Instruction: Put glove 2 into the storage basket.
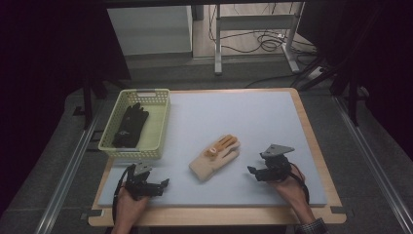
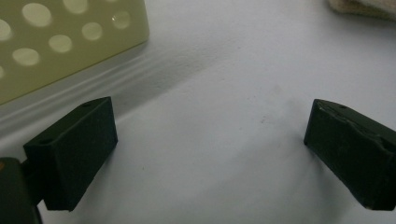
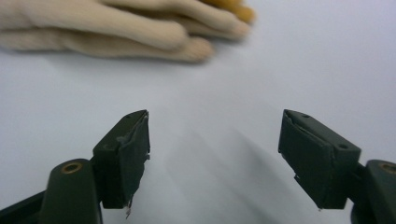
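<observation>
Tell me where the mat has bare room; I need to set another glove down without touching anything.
The far right of the mat, beyond the tan glove and right of the basket, lies bare. So does the near strip between the left hand-held gripper and right hand-held gripper. The basket holds a black glove, so it is crowded.

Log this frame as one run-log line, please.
left claw: open, empty, near basket | right claw: open, empty, facing beige glove | black glove: in basket | beige glove: flat on grey mat, untouched
</observation>
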`<state>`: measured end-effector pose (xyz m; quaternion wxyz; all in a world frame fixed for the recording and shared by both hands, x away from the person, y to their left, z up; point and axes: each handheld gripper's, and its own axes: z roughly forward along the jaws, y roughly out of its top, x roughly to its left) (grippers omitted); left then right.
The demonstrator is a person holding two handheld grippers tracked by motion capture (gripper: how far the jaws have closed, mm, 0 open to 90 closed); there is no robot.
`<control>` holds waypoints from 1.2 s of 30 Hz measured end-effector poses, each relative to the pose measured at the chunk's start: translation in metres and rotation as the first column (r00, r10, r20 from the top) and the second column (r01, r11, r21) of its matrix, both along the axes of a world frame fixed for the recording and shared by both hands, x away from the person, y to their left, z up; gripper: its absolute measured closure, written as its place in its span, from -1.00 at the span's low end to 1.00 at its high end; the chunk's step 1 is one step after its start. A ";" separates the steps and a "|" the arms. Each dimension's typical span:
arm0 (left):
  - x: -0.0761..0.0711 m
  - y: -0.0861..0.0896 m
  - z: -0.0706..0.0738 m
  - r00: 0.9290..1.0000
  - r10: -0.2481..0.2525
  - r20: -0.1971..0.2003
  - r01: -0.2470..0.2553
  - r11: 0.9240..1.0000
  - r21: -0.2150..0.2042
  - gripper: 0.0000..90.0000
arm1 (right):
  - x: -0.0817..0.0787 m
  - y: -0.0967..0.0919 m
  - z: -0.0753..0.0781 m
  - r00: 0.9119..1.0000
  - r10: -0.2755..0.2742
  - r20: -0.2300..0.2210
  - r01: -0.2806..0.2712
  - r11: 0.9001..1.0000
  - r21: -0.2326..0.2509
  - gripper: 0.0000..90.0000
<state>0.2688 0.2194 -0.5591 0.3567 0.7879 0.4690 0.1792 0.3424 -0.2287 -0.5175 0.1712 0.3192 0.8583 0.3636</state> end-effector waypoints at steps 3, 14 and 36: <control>0.000 0.000 0.000 1.000 0.000 0.000 0.000 1.000 0.000 -0.93 | 0.001 -0.016 -0.004 0.999 -0.053 -0.007 0.053 0.999 0.010 -0.51; 0.000 0.000 0.000 1.000 0.000 0.001 0.000 1.000 0.000 -0.93 | 0.004 -0.038 -0.013 0.992 -0.128 -0.016 0.128 0.992 -0.010 -0.67; 0.016 -0.036 0.029 0.988 -0.149 -0.045 0.146 0.986 -0.078 -0.93 | 0.005 -0.038 -0.014 0.989 -0.144 -0.019 0.144 0.990 -0.007 -0.71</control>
